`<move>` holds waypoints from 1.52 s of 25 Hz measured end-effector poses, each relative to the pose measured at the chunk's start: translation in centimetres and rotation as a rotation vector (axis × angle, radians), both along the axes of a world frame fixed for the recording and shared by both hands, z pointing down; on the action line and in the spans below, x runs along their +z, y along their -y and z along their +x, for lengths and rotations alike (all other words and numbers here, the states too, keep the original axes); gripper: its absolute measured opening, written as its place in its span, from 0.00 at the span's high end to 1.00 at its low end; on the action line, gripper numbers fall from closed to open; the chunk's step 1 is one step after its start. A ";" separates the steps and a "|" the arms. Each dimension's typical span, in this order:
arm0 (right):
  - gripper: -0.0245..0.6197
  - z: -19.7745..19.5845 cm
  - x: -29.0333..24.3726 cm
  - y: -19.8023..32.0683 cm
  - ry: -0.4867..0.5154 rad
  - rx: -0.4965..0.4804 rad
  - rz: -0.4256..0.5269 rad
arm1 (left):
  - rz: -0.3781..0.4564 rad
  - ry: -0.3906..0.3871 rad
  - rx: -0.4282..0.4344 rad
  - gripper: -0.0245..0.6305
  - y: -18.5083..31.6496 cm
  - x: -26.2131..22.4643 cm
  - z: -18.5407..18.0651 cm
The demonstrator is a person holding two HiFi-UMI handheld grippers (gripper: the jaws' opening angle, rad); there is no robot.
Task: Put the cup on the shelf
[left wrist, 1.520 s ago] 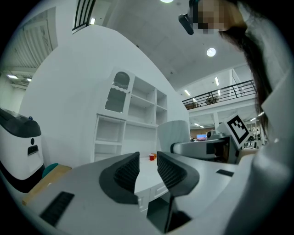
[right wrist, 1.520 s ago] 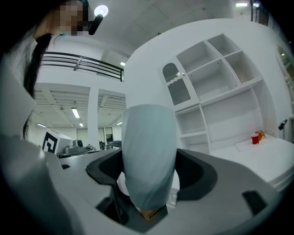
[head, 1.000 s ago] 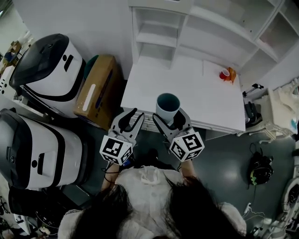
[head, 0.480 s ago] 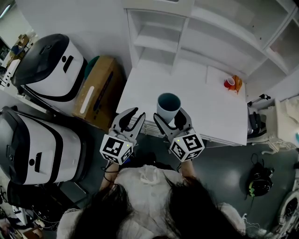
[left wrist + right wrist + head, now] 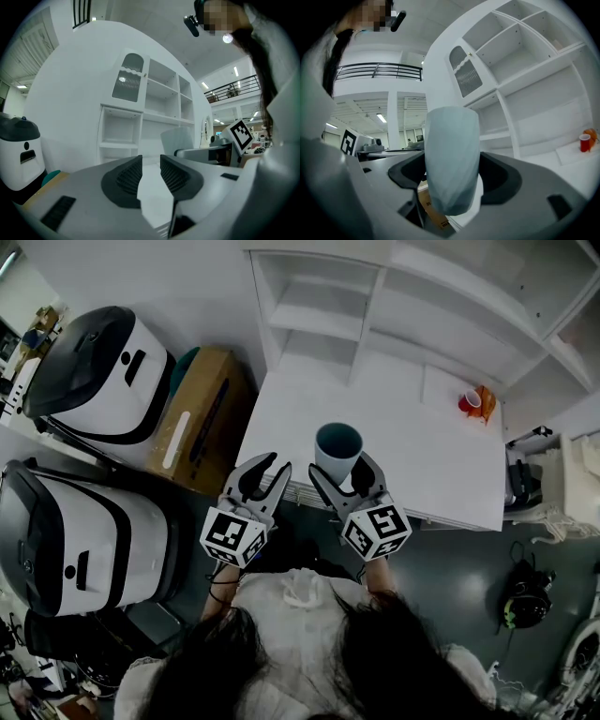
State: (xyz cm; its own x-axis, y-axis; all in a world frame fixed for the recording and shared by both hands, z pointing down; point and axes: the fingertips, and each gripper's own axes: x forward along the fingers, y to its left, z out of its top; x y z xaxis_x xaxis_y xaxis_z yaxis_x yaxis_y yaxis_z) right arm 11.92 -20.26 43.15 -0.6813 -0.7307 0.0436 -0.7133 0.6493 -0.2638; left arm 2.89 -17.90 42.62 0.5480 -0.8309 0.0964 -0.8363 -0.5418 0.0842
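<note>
Head view first: finds the cup (image 5: pixel 337 448) upright, mouth up, clamped by its sides in the right tool (image 5: pixel 345 474), above the near edge of the worktop (image 5: pixel 412 437). Places the shelf (image 5: pixel 314 320) at 12 o'clock from the cup, well apart, across the bare white top, with open bays facing the tool. Calls, by this layout, for a straight carry forward and up, long axis vertical. Favours the right tool as the loaded one. Left tool (image 5: pixel 274 468) just beside at 9 o'clock, jaws a little apart with nothing between.

Right gripper view: confirms the pale blue cup (image 5: pixel 452 159) pinched between both pads, shelf (image 5: pixel 520 56) ahead at 1 o'clock.

Notes a small red cup (image 5: pixel 469 402) at 2 o'clock near the worktop's far right corner, off the likely path. Reads no brand or wording anywhere: only square black-and-white markers on the tool cubes, and print on the brown box (image 5: pixel 197 418) too small to tell.
</note>
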 end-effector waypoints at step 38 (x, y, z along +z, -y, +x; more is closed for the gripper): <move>0.41 -8.0 -3.1 39.1 -0.162 0.289 0.020 | 0.077 -0.021 0.244 0.77 18.3 -1.9 -9.0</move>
